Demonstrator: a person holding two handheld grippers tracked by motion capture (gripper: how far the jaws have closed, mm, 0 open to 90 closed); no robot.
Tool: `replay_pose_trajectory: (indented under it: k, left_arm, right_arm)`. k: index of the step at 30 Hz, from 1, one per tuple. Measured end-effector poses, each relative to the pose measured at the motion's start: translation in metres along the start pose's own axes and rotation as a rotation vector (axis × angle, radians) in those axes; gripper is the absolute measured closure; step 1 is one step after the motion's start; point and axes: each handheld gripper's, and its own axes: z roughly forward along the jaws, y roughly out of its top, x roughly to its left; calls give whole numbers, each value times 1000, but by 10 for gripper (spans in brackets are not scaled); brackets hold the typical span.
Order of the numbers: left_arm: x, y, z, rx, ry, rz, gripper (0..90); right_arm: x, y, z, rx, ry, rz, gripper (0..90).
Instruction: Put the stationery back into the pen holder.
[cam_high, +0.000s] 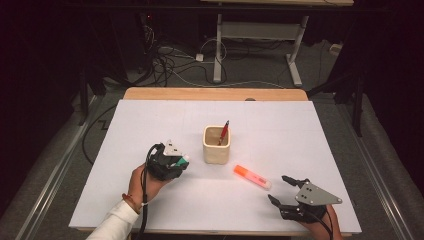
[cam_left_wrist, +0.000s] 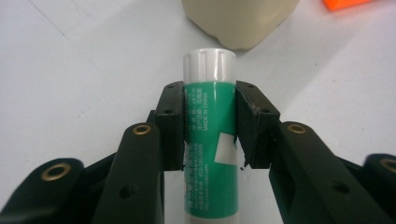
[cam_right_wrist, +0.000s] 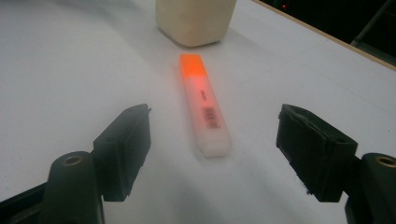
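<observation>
Green and white, a glue stick (cam_left_wrist: 208, 140) sits clamped between the two black pads of the left gripper (cam_left_wrist: 208, 123), its white cap (cam_left_wrist: 209, 65) poking out past the pad tips toward the cream cup (cam_left_wrist: 238, 21) just ahead. The pads press flat on the green label from either side, so this gripper is closed on the stick. From above, the left gripper (cam_high: 169, 161) is at the left of the white board (cam_high: 150, 120) that covers the table, close beside the cup (cam_high: 216, 145), with the stick's pale tip (cam_high: 184, 161) pointing toward it but not touching it. A red pen (cam_high: 223, 133) stands tilted inside the cup. To the right of the cup, apart from it, an orange highlighter (cam_high: 252, 177) lies flat on the board, its orange cap end nearer the cup. The right gripper (cam_high: 286, 189) rests low at the board's near right corner, its jaws spread wide with nothing between them, the tips aimed at the highlighter's pale end and stopping short of it. Seen along those jaws, the highlighter (cam_right_wrist: 204, 103) lies lengthwise ahead of the gap between the two pads, barcode up, with the cup (cam_right_wrist: 195, 21) beyond its orange end.
</observation>
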Motion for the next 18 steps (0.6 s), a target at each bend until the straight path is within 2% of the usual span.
replay_pose_trajectory:
  k: [12, 18]
  left_arm:
    - [7, -2, -12, -161, -7, -12, 634]
    - [9, -2, -19, -252, 7, -11, 634]
  right_arm:
    - [1, 0, 0, -3, -9, -2, 262]
    - [1, 0, 1, -1, -10, -4, 262]
